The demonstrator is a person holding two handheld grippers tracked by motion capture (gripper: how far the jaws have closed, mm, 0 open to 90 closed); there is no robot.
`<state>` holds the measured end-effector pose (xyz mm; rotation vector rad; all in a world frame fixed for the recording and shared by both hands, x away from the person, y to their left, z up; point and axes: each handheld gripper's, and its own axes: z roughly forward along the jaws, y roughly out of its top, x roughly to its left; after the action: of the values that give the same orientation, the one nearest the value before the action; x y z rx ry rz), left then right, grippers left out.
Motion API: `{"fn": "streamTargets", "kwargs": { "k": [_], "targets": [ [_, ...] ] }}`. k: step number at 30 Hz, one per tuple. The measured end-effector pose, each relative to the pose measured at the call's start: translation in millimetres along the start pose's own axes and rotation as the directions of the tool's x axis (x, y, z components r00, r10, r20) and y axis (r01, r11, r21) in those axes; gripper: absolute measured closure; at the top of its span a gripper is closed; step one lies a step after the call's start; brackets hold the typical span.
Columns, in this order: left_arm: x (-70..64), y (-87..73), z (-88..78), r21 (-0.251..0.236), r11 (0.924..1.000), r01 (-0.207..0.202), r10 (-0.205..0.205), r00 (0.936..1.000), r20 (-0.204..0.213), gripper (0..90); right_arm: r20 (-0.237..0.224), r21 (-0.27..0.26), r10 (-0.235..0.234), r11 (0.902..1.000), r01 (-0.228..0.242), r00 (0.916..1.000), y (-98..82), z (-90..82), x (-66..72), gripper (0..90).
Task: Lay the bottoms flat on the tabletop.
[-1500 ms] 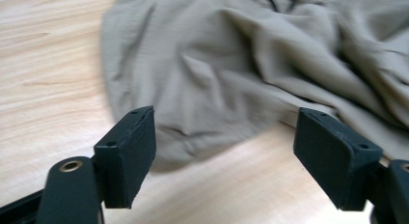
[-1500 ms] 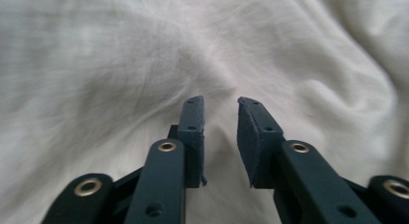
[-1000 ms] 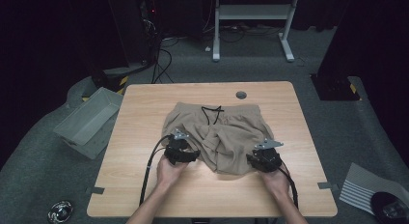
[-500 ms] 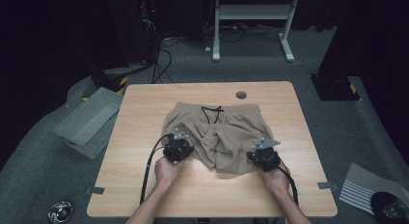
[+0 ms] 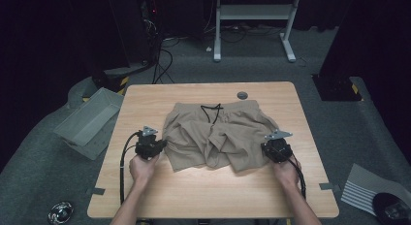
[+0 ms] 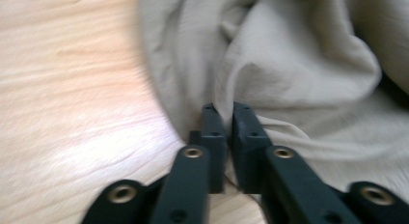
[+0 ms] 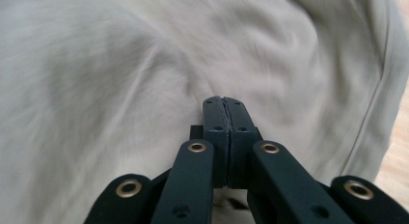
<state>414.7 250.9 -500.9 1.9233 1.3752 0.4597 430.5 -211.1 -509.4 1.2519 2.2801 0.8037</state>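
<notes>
Here, soft, wrinkled khaki shorts [image 5: 217, 136] lie mid-table [image 5: 145, 191], pinched at the left hem by the left gripper [image 6: 223, 110] and at the right by the clamped right gripper [image 7: 224, 102], now pulled wider apart than before.

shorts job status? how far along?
Done: the tan shorts lie on the table, drawstring up, still rumpled. In hand: left gripper pinches a fold at one leg edge; right gripper looks shut against the other leg's cloth. Left: smoothing and any folding; no fold made yet.
</notes>
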Motion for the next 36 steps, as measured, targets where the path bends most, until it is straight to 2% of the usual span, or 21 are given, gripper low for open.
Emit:
{"fn": "streamTargets", "kwargs": {
  "k": [1, 2, 3, 4, 6, 7, 9, 10, 12, 16, 17, 18, 19, 21, 25, 29, 30, 31, 32, 34, 36],
  "targets": [
    [-1.6, -1.4, -2.1, -0.013, 0.9998, 0.015, -0.015, 0.9998, 0.011, 62.0, 0.007, -0.016, 0.028, 0.9995, -0.028, 0.9996, -0.9, -1.9, 0.7, 77.1],
    [-4.7, -2.6, -5.1, -0.028, 0.9995, 0.017, -0.016, 0.9996, 0.024, 62.0, 0.007, -0.016, 0.028, 0.9995, -0.028, 0.9996, -0.9, -1.9, 0.7, 77.1],
    [-13.8, -3.8, -7.4, -0.041, 0.9992, 0.006, -0.003, 0.9982, 0.06, 49.5, -0.03, -0.065, 0.032, 0.9973, -0.034, 0.999, 0.2, -11.5, 9.1, 67.2],
    [-13.8, -3.8, -7.4, -0.041, 0.9992, 0.006, -0.003, 0.9982, 0.06, 44.9, -0.03, -0.065, 0.032, 0.9973, -0.034, 0.999, 0.2, -11.5, 9.1, 67.2],
    [-23.3, -3.0, -4.5, -0.019, 0.9998, -0.005, 0.007, 0.9964, 0.084, 42.2, -0.071, -0.116, -0.001, 0.9933, -0.007, 0.9975, 2.4, -23.0, 22.8, 59.8],
    [-31.7, -2.1, 2.4, -0.001, 0.9998, -0.019, 0.019, 0.996, 0.087, 39.6, -0.097, -0.147, -0.049, 0.9885, 0.035, 0.994, 4.3, -31.8, 37.9, 54.3],
    [-34.7, -2.0, 7.2, 0.015, 0.9995, -0.029, 0.027, 0.9961, 0.083, 38.9, -0.108, -0.158, -0.07, 0.986, 0.053, 0.9917, 4.7, -35.0, 45.1, 52.8],
    [-38.0, -3.5, 18.8, 0.047, 0.9985, -0.026, 0.023, 0.9974, 0.068, 39.1, -0.137, -0.179, -0.095, 0.9813, 0.07, 0.9859, 4.1, -38.4, 56.6, 50.7],
    [-37.9, -4.7, 24.5, 0.068, 0.9971, -0.034, 0.03, 0.9981, 0.053, 40.4, -0.152, -0.182, -0.105, 0.9804, 0.076, 0.9828, 3.8, -38.3, 61.0, 49.9],
    [-40.7, -6.4, 27.7, 0.055, 0.9938, -0.096, 0.097, 0.9952, -0.011, 53.8, -0.178, -0.112, -0.122, 0.9884, 0.103, 0.9765, 2.2, -23.8, 70.7, 51.8],
    [-40.7, -6.6, 27.3, 0.058, 0.9916, -0.116, 0.117, 0.9928, -0.024, 61.8, -0.2, -0.063, -0.122, 0.9918, 0.111, 0.9723, 1.8, -14.0, 71.2, 64.7],
    [-39.4, -6.5, 26.4, 0.063, 0.9899, -0.127, 0.129, 0.9915, -0.019, 61.8, -0.2, -0.063, -0.122, 0.9918, 0.111, 0.9723, 1.8, -14.0, 71.2, 64.7],
    [-38.0, -6.4, 25.4, 0.066, 0.9897, -0.127, 0.128, 0.9916, -0.015, 73.0, -0.209, -0.026, -0.146, 0.9893, 0.144, 0.967, 1.2, -5.6, 72.3, 81.0],
    [-33.9, -6.8, 22.2, 0.081, 0.9873, -0.137, 0.137, 0.9905, -0.003, 77.9, -0.206, -0.022, -0.154, 0.9881, 0.152, 0.9664, 1.0, -3.7, 73.1, 87.0],
    [-24.5, -8.4, 12.5, 0.084, 0.9849, -0.151, 0.155, 0.9873, -0.037, 84.6, -0.178, -0.046, -0.164, 0.9863, 0.159, 0.9703, 6.3, -8.9, 67.1, 89.9],
    [4.7, -6.1, -5.6, 0.039, 0.9961, -0.079, 0.082, 0.992, -0.095, 85.0, -0.095, -0.102, -0.101, 0.9906, 0.091, 0.9903, 19.3, -27.2, 37.7, 89.9],
    [4.7, -6.1, -5.6, 0.039, 0.9961, -0.079, 0.082, 0.992, -0.095, 84.8, -0.095, -0.102, -0.101, 0.9906, 0.091, 0.9903, 19.3, -27.2, 37.7, 89.9],
    [9.6, -6.0, -6.4, 0.041, 0.997, -0.066, 0.07, 0.991, -0.114, 84.3, -0.054, -0.11, -0.069, 0.992, 0.063, 0.9962, 24.3, -29.6, 24.5, 89.8],
    [18.2, -6.6, -4.5, 0.063, 0.9968, -0.049, 0.057, 0.988, -0.143, 82.1, -0.031, -0.103, -0.055, 0.9934, 0.051, 0.998, 26.0, -28.0, 18.7, 89.6],
    [19.6, -7.4, -2.9, 0.071, 0.997, -0.031, 0.041, 0.9884, -0.146, 77.7, -0.015, -0.087, -0.039, 0.9955, 0.037, 0.9991, 26.9, -24.6, 13.5, 89.1],
    [15.4, -9.2, -2.3, 0.064, 0.9977, -0.022, 0.032, 0.988, -0.151, 64.9, -0.002, -0.046, -0.013, 0.9989, 0.013, 0.9999, 26.5, -15.7, 8.1, 84.5]
  ]
}}
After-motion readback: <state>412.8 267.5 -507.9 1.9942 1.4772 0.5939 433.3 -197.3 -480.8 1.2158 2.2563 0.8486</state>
